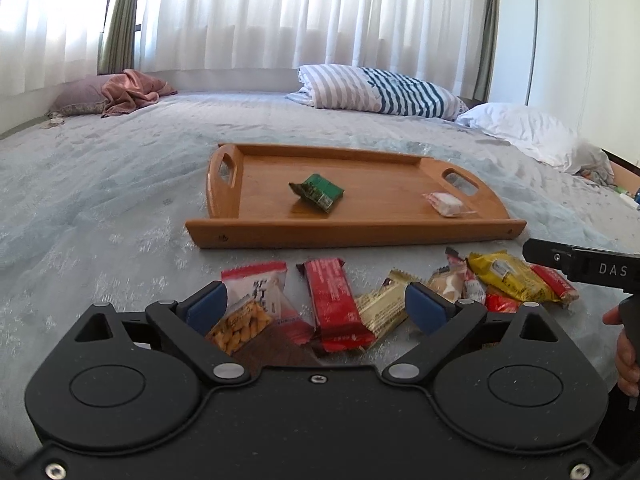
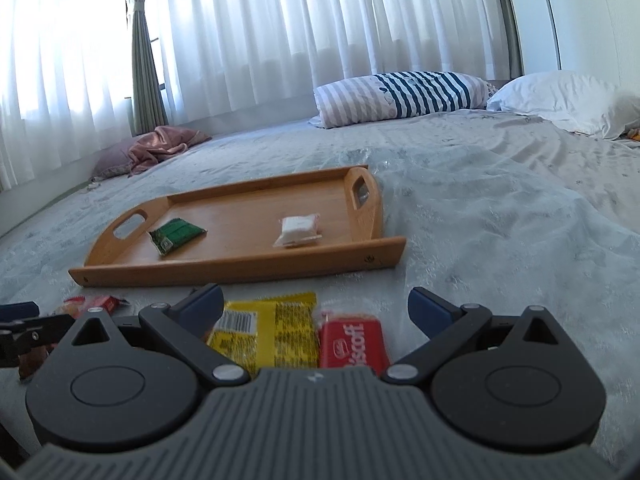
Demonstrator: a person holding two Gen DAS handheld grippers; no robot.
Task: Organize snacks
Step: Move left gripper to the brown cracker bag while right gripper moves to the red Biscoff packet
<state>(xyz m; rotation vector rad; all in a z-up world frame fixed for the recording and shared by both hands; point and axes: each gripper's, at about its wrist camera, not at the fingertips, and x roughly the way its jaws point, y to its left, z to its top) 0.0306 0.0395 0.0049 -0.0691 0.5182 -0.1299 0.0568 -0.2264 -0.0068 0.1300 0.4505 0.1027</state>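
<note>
**Snacks on bed, tray part-filled**

Hidden or unclear: near ends of red bar (image 1: pixel 338 304) and nut pack (image 1: pixel 250 308) cut off behind left gripper (image 1: pixel 316 304); small wrappers at 3 o'clock of the row overlapped, not separable. Near ends of yellow pack (image 2: pixel 266 330) and red Biscoff pack (image 2: pixel 352 346) cut off behind right gripper (image 2: pixel 316 308). Hand (image 1: pixel 626 356) clipped at frame edge.

Grippers: both with fingers spread wide, nothing pinched, packs lying between but untouched.

Tray (image 1: pixel 352 230): at 12 o'clock of the snack row, on bedspread (image 1: pixel 120 184). Green packet (image 1: pixel 318 192) mid-floor, white packet (image 1: pixel 446 204) towards 3 o'clock handle, well apart.

Open room: most of tray floor bare; strip of bedspread between tray's near rail and snacks. Gold bar (image 1: pixel 380 308) just beside red bar.
</note>
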